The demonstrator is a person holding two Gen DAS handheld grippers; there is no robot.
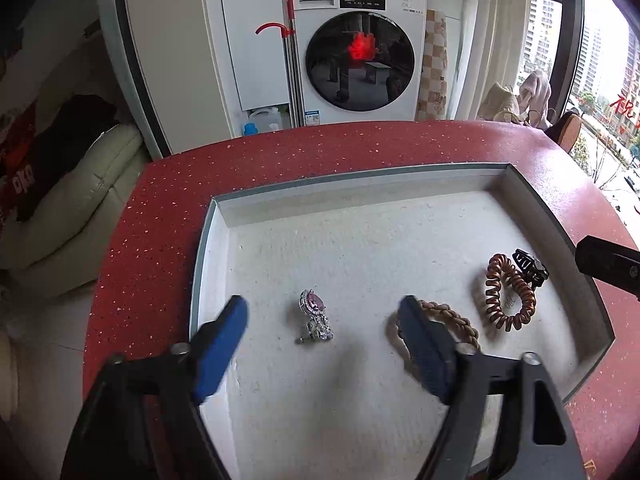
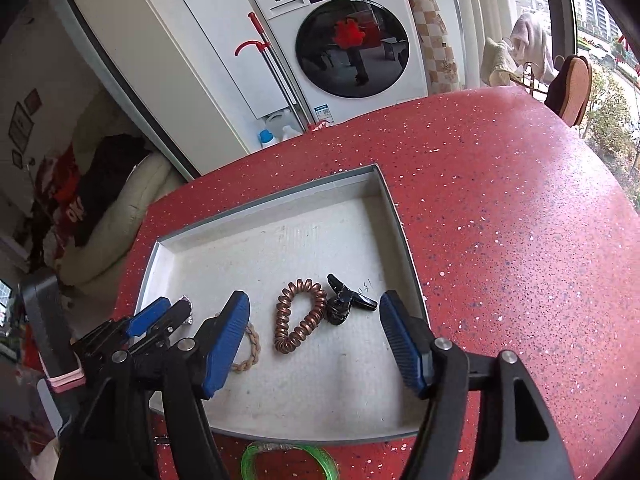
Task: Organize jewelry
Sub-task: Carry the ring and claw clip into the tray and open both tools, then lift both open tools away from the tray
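Jewelry sorting underway: our left gripper (image 1: 324, 312), jaws spread and empty, straddles the pink-stone earring (image 1: 314, 316) in the tray (image 1: 352, 176); closing on it comes next. Right gripper (image 2: 314, 316) likewise released.

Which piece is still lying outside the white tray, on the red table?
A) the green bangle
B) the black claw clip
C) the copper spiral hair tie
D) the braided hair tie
A: the green bangle lies on the red table just outside the near rim of the white tray; the other three pieces are inside it.

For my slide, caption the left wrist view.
Open left claw hovers over a pink-stone earring in a white tray.
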